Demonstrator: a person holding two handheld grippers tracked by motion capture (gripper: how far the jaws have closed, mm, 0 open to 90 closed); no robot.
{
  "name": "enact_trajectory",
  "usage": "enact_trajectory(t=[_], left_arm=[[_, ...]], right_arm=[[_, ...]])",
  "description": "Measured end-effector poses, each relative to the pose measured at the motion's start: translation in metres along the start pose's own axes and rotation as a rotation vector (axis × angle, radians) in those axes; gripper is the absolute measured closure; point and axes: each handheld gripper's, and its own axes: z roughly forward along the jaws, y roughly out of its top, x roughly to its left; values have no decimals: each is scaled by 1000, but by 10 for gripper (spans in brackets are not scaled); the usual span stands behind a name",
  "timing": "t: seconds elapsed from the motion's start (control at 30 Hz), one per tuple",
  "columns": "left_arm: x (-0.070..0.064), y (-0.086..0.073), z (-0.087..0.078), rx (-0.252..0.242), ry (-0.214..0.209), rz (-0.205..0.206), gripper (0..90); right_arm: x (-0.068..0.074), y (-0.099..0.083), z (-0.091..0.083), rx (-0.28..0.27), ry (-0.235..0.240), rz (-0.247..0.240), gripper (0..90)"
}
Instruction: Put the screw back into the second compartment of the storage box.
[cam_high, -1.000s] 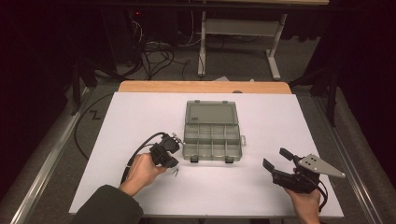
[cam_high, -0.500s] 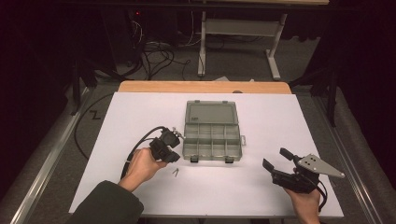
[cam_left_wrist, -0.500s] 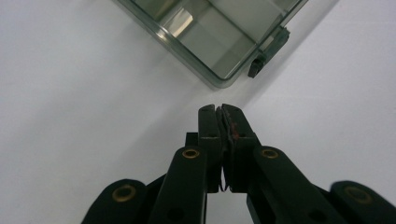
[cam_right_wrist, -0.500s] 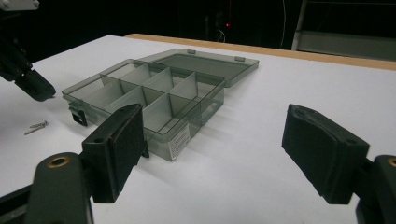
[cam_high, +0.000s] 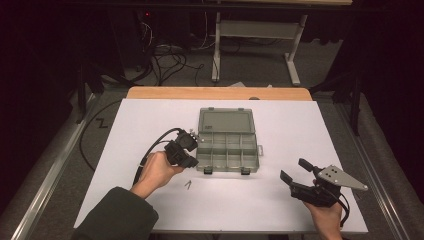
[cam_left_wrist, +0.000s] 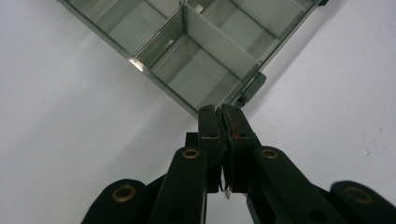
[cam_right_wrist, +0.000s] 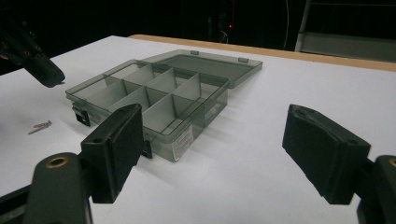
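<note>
Screw (cam_left_wrist: 227, 190) pinched in the left gripper's (cam_high: 186, 152) jaws has risen to the box (cam_high: 227, 150) edge, ready to drop in; right gripper (cam_high: 300, 174) waits spread.

Both of our tools are chunky matte black. The left hand-held gripper (cam_high: 186, 150) has a thick black cable looping off its back, and its own camera shows two flat arms with brass-coloured rivets, ridged black pads, and a bit of reddish scuffing on the inner face of one pad. The right hand-held gripper (cam_high: 295, 176) carries a grey three-cornered plate on top with a few small dark screw holes in it, plus a black cable trailing behind. Its pads are big, blocky, rubbery-looking rectangles, and there's another brass rivet on the arm. On our left arm we've got a dark olive-green sleeve (cam_high: 116, 216).
</note>
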Motion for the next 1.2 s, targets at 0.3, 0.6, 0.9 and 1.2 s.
enact_trajectory(t=[0.3,0.6,0.9,1.2], left_arm=[[1,10,-11,-8,-8,9,873],[3,15,-15,-22,-24,8,872],[8,33,-13,-27,-34,5,872],[2,55,-5,-13,-36,32,872]], right_arm=[[0,0,0,-1,-3,-3,224],[1,0,0,-3,-4,-4,225],[-1,0,-2,-11,-6,-1,226],[-2,0,-3,-19,-4,3,226]])
